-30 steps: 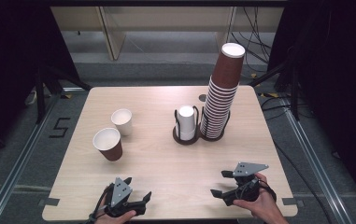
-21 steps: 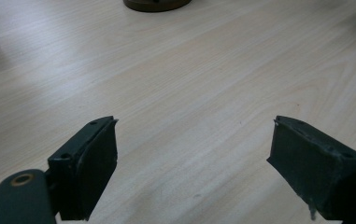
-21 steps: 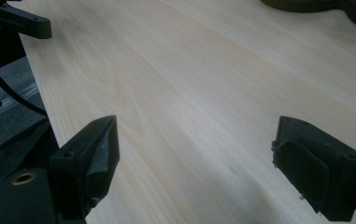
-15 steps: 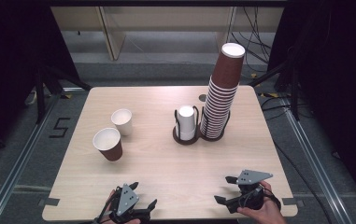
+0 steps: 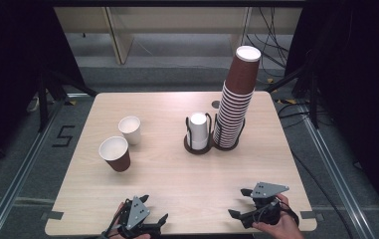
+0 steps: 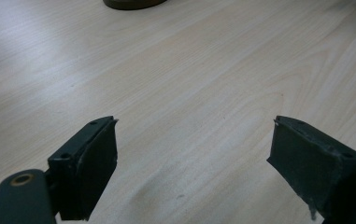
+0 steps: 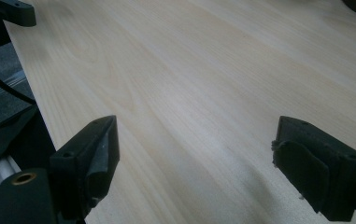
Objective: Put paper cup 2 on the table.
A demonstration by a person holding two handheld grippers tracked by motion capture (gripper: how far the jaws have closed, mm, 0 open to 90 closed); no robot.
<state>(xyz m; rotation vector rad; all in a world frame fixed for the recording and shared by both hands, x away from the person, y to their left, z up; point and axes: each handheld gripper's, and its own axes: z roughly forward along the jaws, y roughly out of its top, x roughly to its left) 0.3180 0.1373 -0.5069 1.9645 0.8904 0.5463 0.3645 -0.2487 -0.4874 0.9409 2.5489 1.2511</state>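
In the high view, a black holder [image 5: 198, 147] on the table [image 5: 177, 174] keeps a short stack of white cups [image 5: 198, 128], and beside it, touching, a tall leaning stack of brown cups [image 5: 236, 99] stands. On the left a brown cup [image 5: 115, 153] and a white cup [image 5: 129, 129] stand upright and look empty. The left gripper [image 5: 153, 211] and the right gripper [image 5: 238, 203] lie low at the near edge, well apart from the cups. In the left gripper view, the jaws stand apart over bare wood. In the right gripper view, the jaws are also apart, with nothing between.
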